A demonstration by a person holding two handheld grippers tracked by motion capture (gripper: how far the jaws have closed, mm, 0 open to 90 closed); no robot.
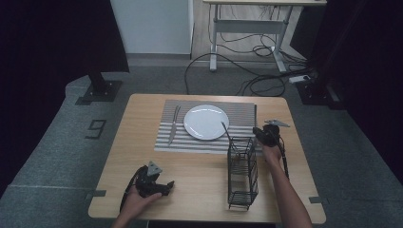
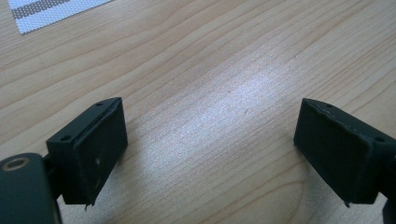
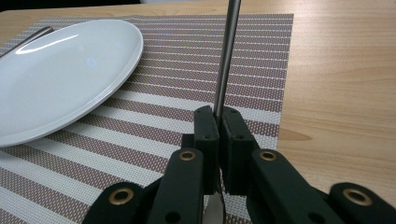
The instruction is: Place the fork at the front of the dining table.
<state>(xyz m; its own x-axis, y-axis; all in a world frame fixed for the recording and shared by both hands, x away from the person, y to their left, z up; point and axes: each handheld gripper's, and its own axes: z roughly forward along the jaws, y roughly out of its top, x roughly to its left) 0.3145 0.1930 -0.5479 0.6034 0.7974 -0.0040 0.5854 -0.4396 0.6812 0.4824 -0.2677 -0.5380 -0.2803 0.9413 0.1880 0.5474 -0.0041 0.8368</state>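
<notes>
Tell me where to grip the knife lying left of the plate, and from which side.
Grip the knife across its handle, the end nearer the person, coming straight down from above. It lies flat on the striped placemat, long and thin, so only its narrow width fits between jaws. The plate sits apart to its right, which probably leaves room.

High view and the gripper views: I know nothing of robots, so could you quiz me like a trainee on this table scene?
1. True or false: the right gripper has its jaws shut on a slim metal utensil.
2. In the high view, what lies left of the round white plate on the striped placemat? A: a silver knife. B: a cup. C: a sponge.
3. What sits between the jaws of the left gripper?

Key: 1 true. 2 A. 3 Nothing; they stand open over the bare wooden table.
</notes>
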